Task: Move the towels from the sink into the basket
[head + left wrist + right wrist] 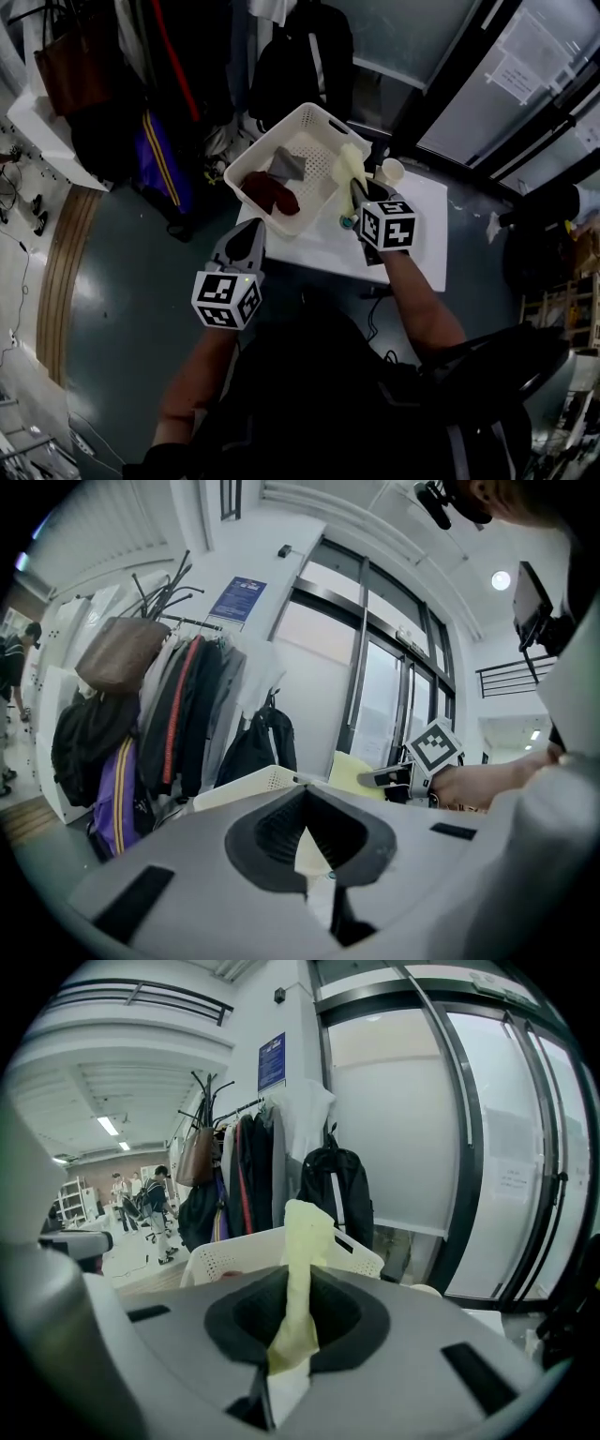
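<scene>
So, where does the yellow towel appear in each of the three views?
Head view: yellow towel right of centre, at the basket's right rim.
Left gripper view: centre right, right of the basket.
Right gripper view: centre, held by the right gripper; basket behind.
Shared landmark: the basket.

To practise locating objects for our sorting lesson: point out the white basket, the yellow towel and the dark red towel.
white basket [262, 141], head view, upper-left rim.
yellow towel [301, 1260], right gripper view, mid-strip.
dark red towel [272, 192], head view, its middle.
</scene>
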### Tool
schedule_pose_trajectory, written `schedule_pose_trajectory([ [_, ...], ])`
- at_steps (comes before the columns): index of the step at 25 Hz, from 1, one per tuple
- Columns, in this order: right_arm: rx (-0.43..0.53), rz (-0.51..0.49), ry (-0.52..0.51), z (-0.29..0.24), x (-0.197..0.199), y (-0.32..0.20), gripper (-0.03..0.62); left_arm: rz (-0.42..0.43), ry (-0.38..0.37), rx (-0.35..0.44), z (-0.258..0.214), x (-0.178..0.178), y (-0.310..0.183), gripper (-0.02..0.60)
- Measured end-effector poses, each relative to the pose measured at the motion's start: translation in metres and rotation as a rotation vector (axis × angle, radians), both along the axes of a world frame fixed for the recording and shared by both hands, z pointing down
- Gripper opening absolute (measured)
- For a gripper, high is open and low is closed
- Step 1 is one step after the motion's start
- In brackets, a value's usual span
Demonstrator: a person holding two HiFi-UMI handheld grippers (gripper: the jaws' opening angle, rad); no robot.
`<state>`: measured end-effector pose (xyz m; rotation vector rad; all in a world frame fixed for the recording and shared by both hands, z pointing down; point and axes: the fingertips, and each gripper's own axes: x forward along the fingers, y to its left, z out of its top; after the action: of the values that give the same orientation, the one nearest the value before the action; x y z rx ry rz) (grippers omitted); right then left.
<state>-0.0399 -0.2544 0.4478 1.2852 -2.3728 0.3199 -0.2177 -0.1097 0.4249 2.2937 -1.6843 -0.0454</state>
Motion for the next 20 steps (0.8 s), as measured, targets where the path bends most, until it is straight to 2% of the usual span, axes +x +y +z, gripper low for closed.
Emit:
schedule_pose_trajectory([
  [5, -0.021, -0.019, 0.026, 0.005, -0.018, -0.03, 0.054, -0.022, -0.012, 0.005, -0.003, -0.014, -0.007, 0.003],
  [11, -0.036, -0.046, 0.072, 0.023, -0.039, -0.09, 0.055, -0.087, -0.042, -0.021, 0.0, -0.038, -0.029, 0.003],
  [16, -0.093, -0.099, 0.094, 0.051, -0.064, -0.136, 0.055, -0.155, -0.053, -0.043, 0.002, -0.059, -0.05, 0.003],
  [20, -0.158, -0.123, 0.137, 0.082, -0.079, -0.17, 0.055, -0.179, -0.056, -0.067, 0.005, -0.062, -0.066, 0.004],
])
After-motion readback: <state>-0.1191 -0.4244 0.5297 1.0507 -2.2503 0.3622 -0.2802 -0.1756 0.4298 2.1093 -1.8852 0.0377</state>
